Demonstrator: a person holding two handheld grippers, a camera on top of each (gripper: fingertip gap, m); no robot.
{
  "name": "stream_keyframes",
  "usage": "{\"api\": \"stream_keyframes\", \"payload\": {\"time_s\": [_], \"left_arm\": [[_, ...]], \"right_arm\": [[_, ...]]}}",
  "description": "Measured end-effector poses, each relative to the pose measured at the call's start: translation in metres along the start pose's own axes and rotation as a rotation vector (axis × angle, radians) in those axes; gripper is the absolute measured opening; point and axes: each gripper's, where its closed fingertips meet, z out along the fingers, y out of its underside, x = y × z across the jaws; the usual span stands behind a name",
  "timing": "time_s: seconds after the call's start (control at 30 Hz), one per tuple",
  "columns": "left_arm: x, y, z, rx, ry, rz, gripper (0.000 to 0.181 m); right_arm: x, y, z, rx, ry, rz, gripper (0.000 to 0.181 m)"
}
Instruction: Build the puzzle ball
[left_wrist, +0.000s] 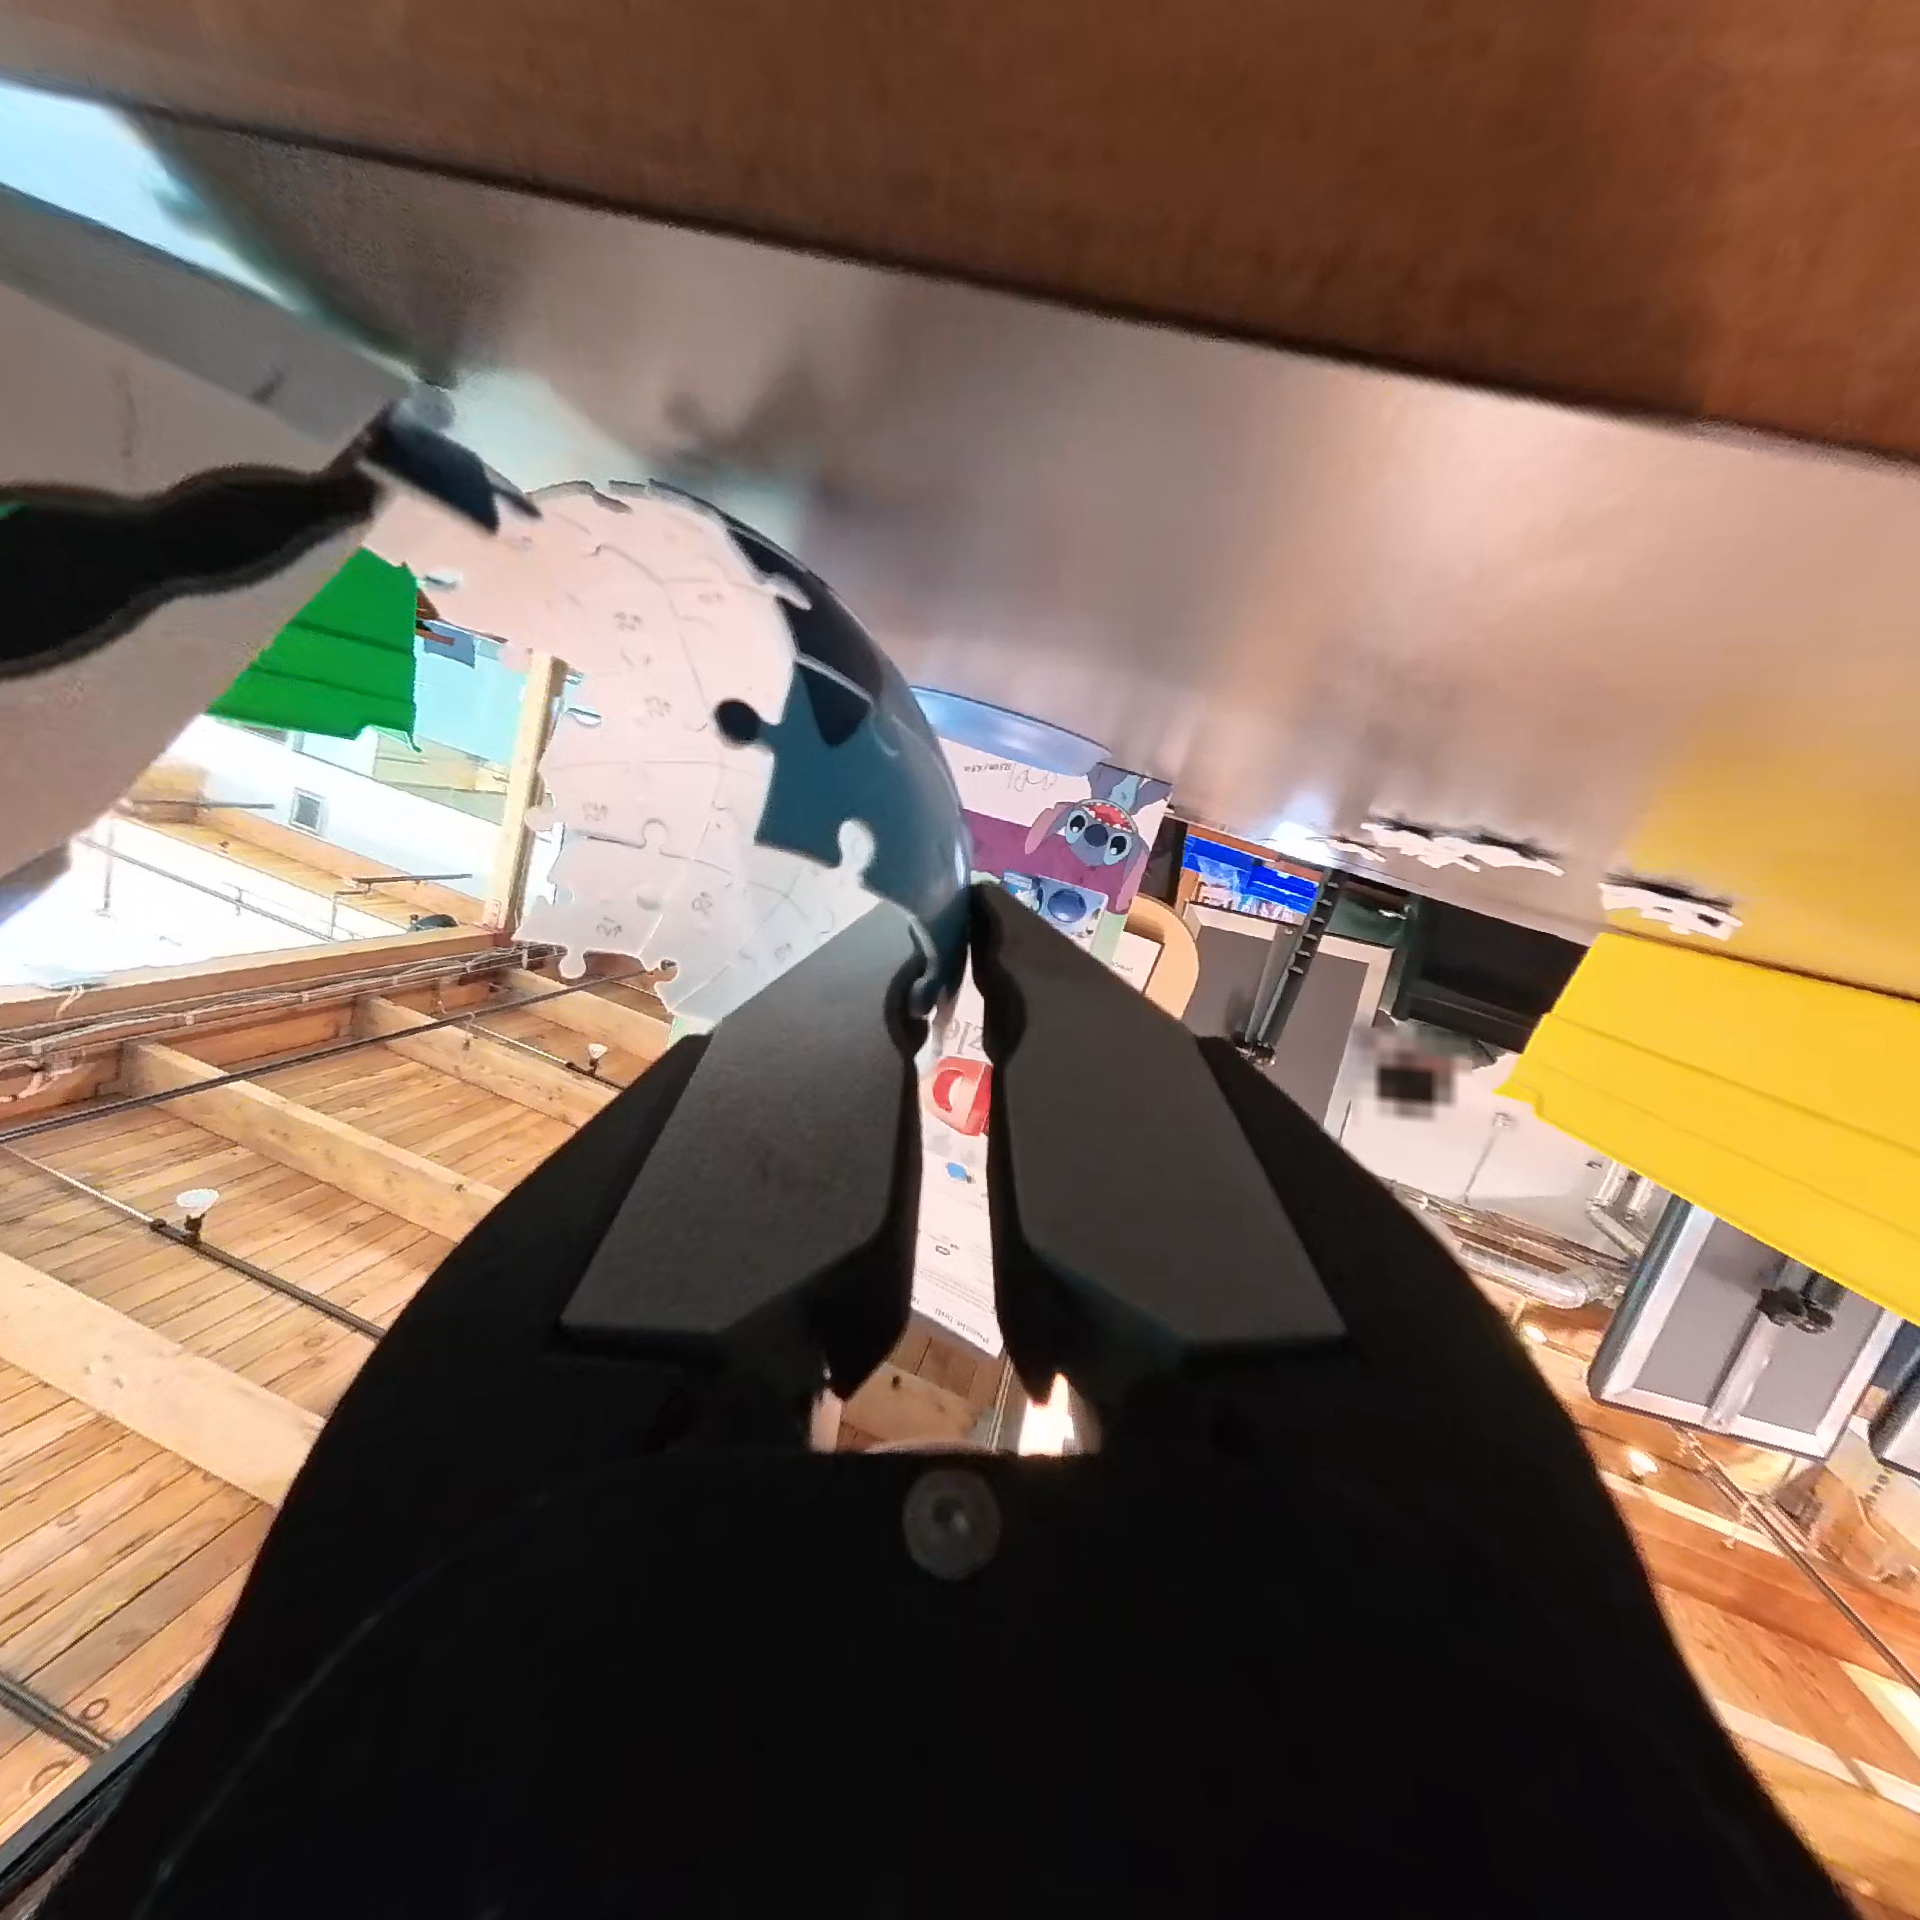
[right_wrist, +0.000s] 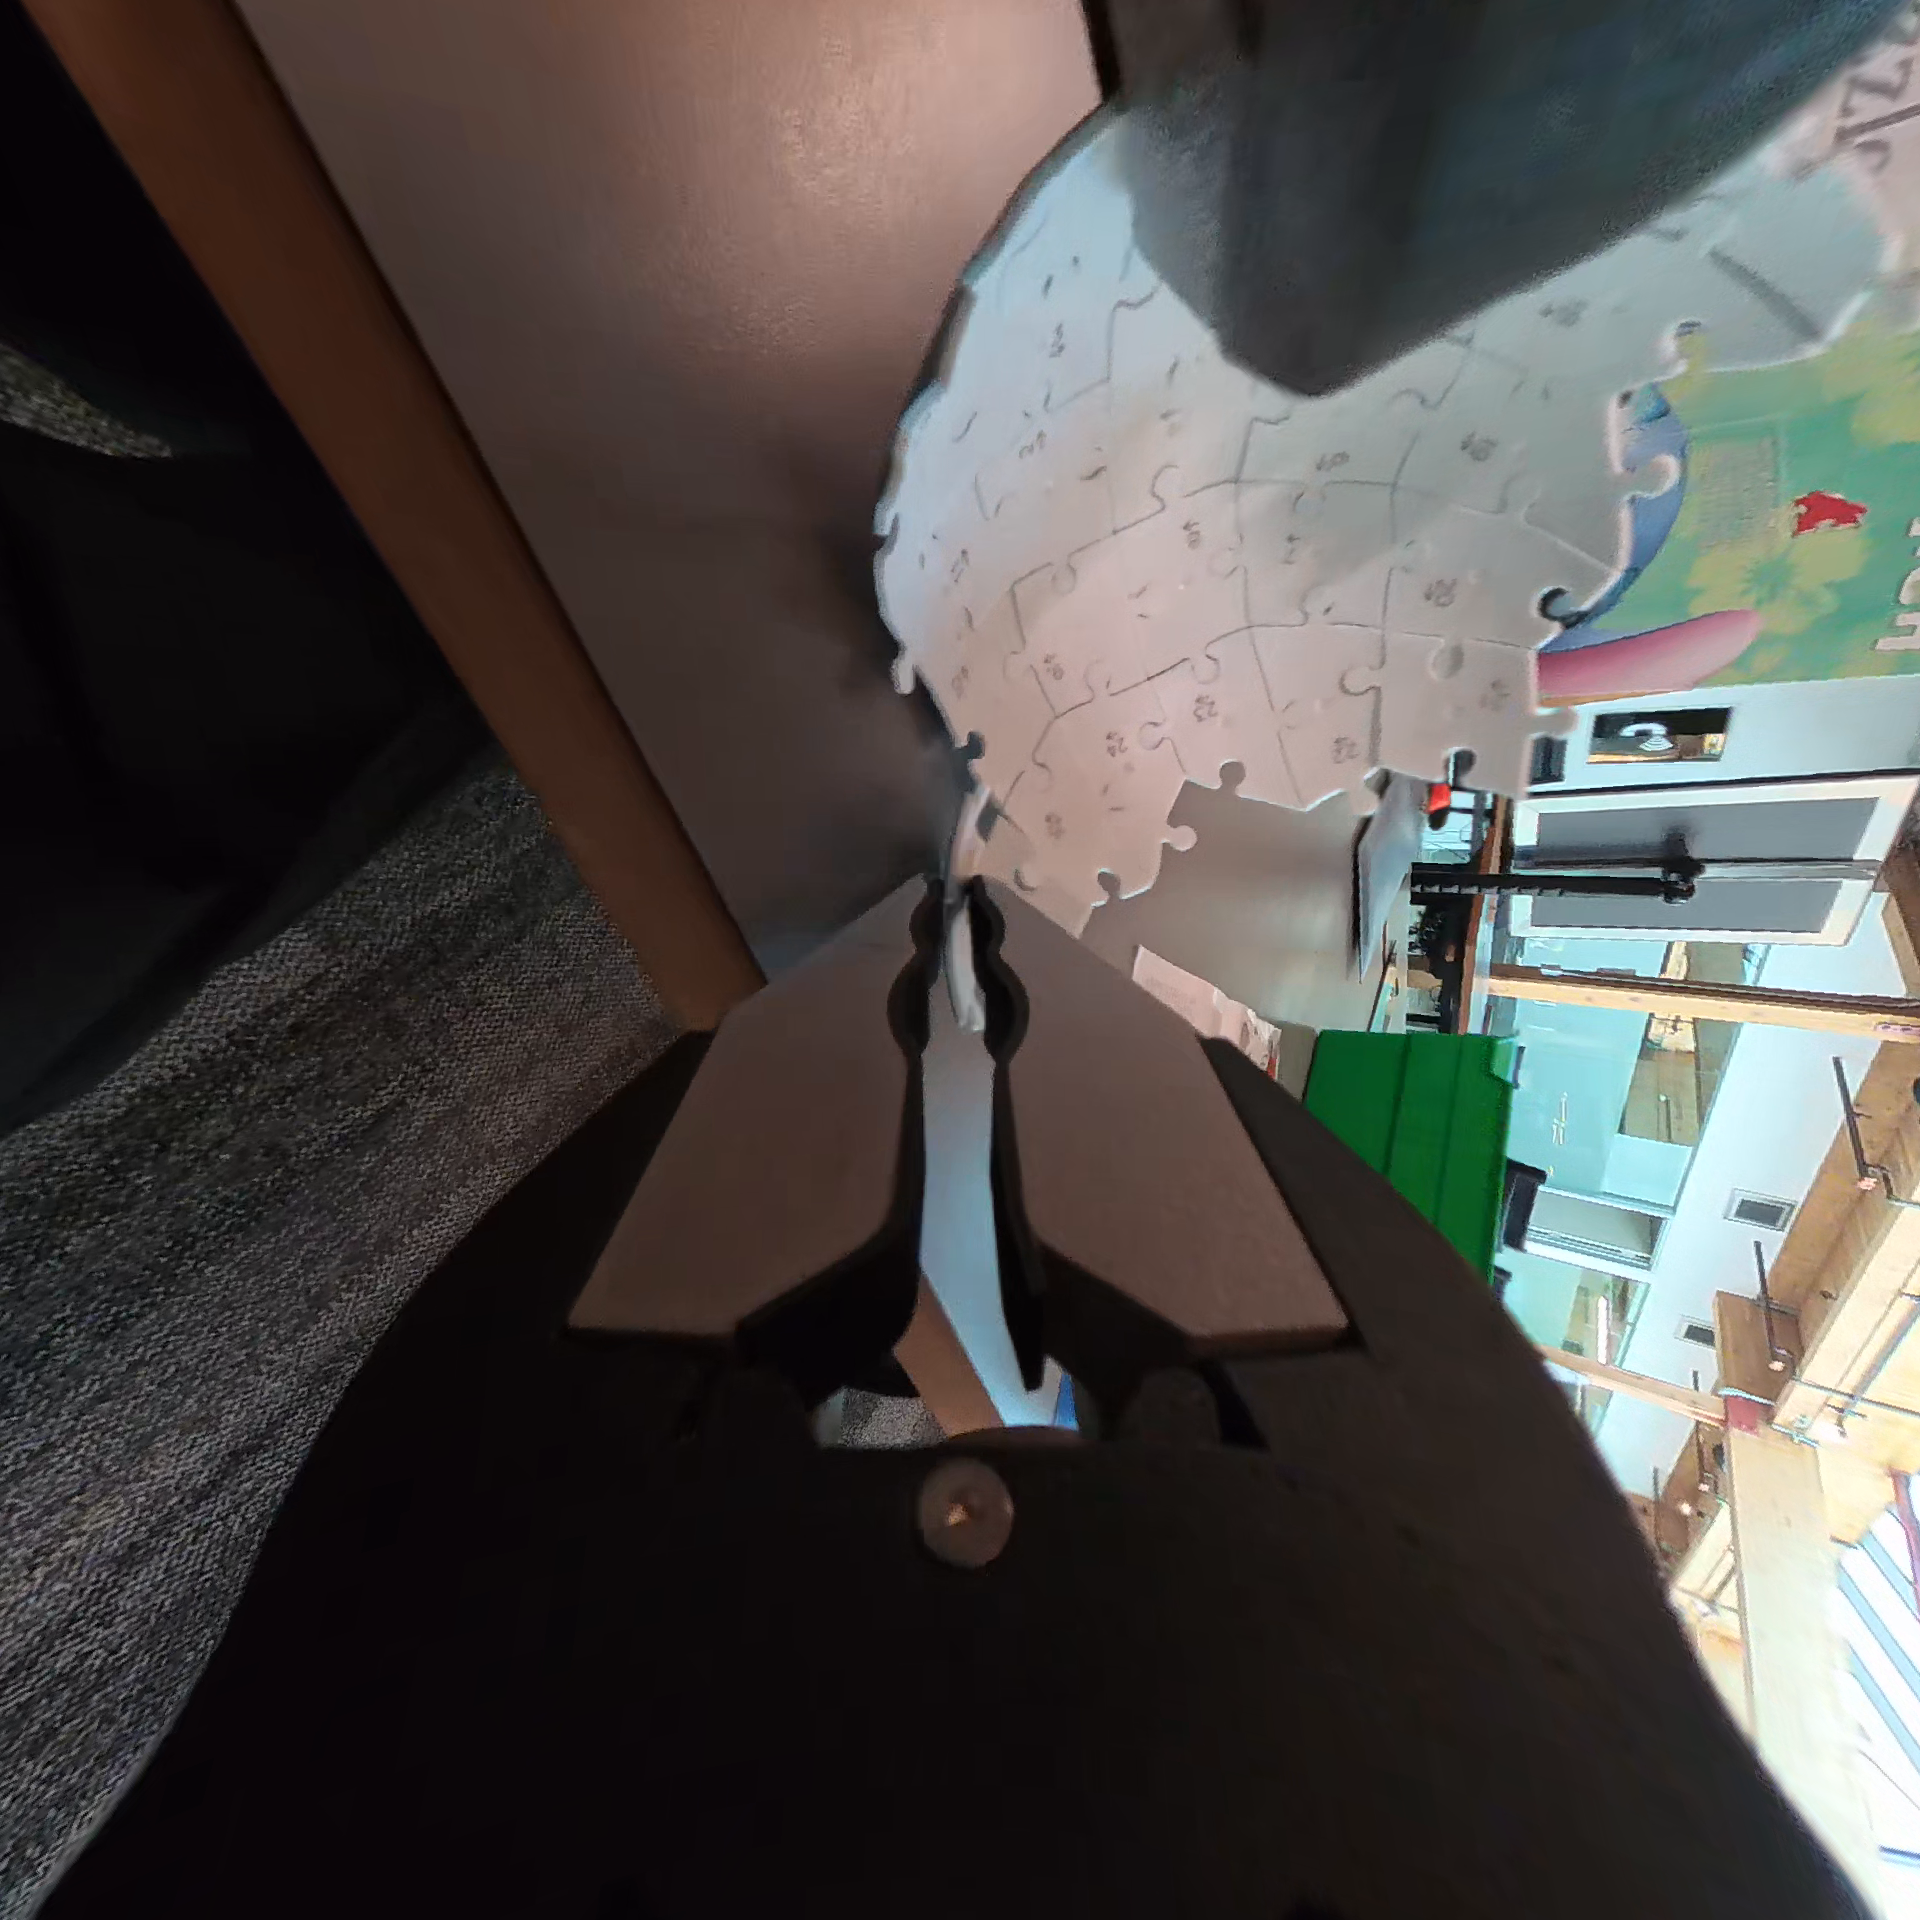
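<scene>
The partly built puzzle ball (left_wrist: 665, 748) is a curved shell, white with small marks inside and teal outside. My left gripper (left_wrist: 971, 904) is shut on its rim and holds it up off the table. The shell's white inside fills the right wrist view (right_wrist: 1195, 582). My right gripper (right_wrist: 961, 894) is shut on a thin white puzzle piece (right_wrist: 964, 977), with its tip at the shell's jagged edge. The right gripper also shows in the left wrist view (left_wrist: 457, 483), touching the shell's far edge. The left gripper (right_wrist: 1403, 156) appears blurred at the top of the right wrist view.
A grey table (left_wrist: 1143, 520) with a wooden edge lies behind the shell. On it are several loose pieces (left_wrist: 1455, 842), a green bin (left_wrist: 322, 655), a yellow bin (left_wrist: 1714, 1091) and the printed puzzle box (left_wrist: 1070, 831). Grey carpet (right_wrist: 260, 1143) shows beyond the table edge. Left tips to right tips: about 10 cm.
</scene>
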Motion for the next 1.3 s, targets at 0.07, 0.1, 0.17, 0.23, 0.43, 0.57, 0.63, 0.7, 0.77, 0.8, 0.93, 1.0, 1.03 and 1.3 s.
{"api": "stream_keyframes", "payload": {"time_s": [0.07,0.1,0.17,0.23,0.43,0.57,0.63,0.7,0.77,0.8,0.93,1.0,1.03,1.3], "left_arm": [[0.0,0.001,0.001,0.003,-0.004,-0.001,0.002],[0.0,0.001,0.001,0.007,-0.004,-0.001,0.002],[-0.001,0.0,0.002,0.023,-0.015,0.007,0.002],[0.0,-0.001,0.002,0.034,-0.012,0.005,0.002],[0.004,-0.005,0.0,0.093,0.039,-0.026,0.002],[0.001,-0.004,-0.002,0.121,0.048,-0.053,0.002],[0.0,-0.001,0.0,0.112,0.044,-0.056,0.003],[0.005,0.002,0.003,0.096,0.055,-0.052,0.003],[0.014,0.005,0.006,0.08,0.078,-0.047,0.002],[0.018,0.006,0.007,0.074,0.09,-0.045,0.002],[0.031,0.009,0.01,0.044,0.109,-0.047,0.002],[0.033,0.011,0.011,0.029,0.106,-0.049,0.002],[0.034,0.011,0.011,0.02,0.108,-0.048,0.002],[0.031,0.012,0.01,-0.037,0.116,-0.01,0.001]], "right_arm": [[0.0,-0.001,0.001,0.001,0.015,-0.012,0.001],[0.0,-0.001,0.001,0.001,0.022,-0.019,0.001],[0.0,-0.002,0.002,0.005,0.026,-0.018,0.001],[0.001,-0.003,0.003,0.016,0.017,-0.002,0.003],[0.001,-0.007,0.003,0.041,-0.009,0.046,0.005],[0.004,-0.017,-0.01,0.135,-0.055,0.156,0.0],[0.01,-0.028,-0.025,0.236,-0.095,0.256,0.0],[0.03,-0.025,-0.035,0.291,-0.089,0.383,0.0],[0.05,0.002,-0.026,0.222,-0.116,0.566,0.0],[0.05,0.016,-0.017,0.177,-0.186,0.652,0.0],[0.029,0.04,0.025,0.046,-0.446,0.81,0.004],[0.024,0.029,0.036,0.059,-0.515,0.856,0.008],[0.025,0.025,0.039,0.068,-0.527,0.875,0.011],[0.033,0.008,0.025,0.116,-0.557,0.98,0.02]]}}
